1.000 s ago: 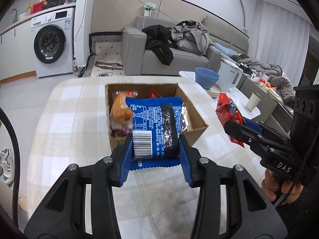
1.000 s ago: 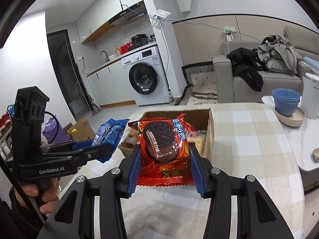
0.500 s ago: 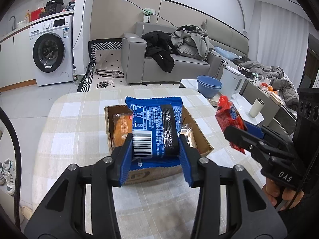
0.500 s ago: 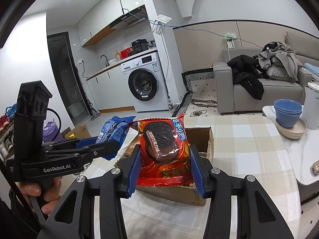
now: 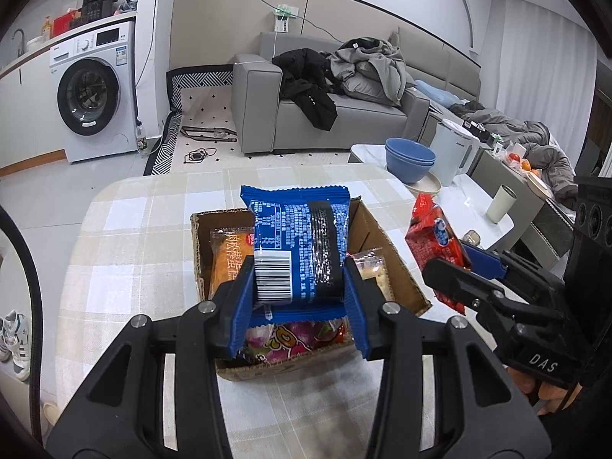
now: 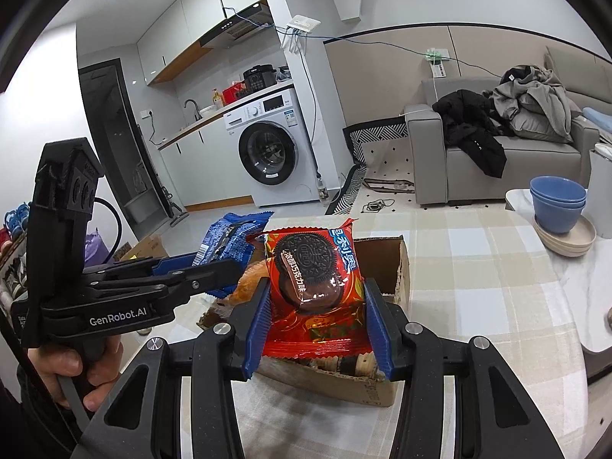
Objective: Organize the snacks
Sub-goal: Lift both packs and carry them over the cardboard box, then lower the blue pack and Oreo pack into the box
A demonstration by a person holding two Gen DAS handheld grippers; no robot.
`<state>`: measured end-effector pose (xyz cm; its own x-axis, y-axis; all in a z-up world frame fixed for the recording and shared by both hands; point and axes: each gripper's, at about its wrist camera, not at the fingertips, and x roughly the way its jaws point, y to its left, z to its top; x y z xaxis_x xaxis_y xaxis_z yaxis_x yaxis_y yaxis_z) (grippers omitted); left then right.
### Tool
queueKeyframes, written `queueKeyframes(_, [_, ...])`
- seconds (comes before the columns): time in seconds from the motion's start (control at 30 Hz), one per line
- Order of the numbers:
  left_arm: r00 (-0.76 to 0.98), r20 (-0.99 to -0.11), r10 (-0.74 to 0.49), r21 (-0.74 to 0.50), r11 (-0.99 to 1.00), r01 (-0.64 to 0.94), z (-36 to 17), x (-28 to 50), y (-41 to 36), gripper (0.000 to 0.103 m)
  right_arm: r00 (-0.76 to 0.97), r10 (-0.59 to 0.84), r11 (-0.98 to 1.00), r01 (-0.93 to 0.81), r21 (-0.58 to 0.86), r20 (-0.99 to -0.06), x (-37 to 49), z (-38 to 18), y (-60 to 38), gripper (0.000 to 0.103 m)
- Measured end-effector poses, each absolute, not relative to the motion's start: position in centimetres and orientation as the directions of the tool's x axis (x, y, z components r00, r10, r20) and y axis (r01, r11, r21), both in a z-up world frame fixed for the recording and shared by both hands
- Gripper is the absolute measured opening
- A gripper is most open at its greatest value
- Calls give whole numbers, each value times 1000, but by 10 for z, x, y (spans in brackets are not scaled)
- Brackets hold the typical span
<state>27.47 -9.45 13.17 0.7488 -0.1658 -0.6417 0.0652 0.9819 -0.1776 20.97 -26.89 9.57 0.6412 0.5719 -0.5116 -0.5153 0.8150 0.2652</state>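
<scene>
Snacks are held one per gripper above an open cardboard box [image 5: 386,252] standing on the checked-cloth bench [image 5: 126,252]. Left gripper [image 5: 298,290]: jaws clamped on a blue snack packet [image 5: 300,237], barcode side facing the camera, the packet upright over the box interior. Right gripper [image 6: 317,306]: jaws clamped on a red cookie packet [image 6: 313,279], printed face toward the camera, positioned over the box's near edge. In the left wrist view the right gripper and its red packet appear at 3 o'clock of the box; in the right wrist view the left gripper appears at 9 o'clock, held by a hand [image 6: 72,371].

Box contents visible in the left wrist view: an orange bread packet [image 5: 227,256] along the 9 o'clock wall, a clear-wrapped pastry [image 5: 373,271] toward 3 o'clock, and a purple candy bag [image 5: 294,338] at the 6 o'clock wall.

Stacked blue bowls [image 5: 409,158] sit on a separate white table at 1 o'clock.
</scene>
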Motion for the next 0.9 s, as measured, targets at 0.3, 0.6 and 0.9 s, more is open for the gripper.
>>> queueKeyframes(0.3, [720, -674, -164, -167, 984, 68, 110, 319, -99, 40, 622, 553, 824, -505, 257, -554, 229, 76, -258, 47])
queueKeyframes(0.6, [688, -706, -170, -159, 984, 81, 83, 355, -109, 40, 594, 542, 829, -492, 265, -594, 244, 55, -249, 47])
queueKeyframes(0.9, [672, -720, -174, -146, 984, 99, 61, 375, -121, 40, 593, 521, 839, -489, 239, -614, 252, 43, -244, 47])
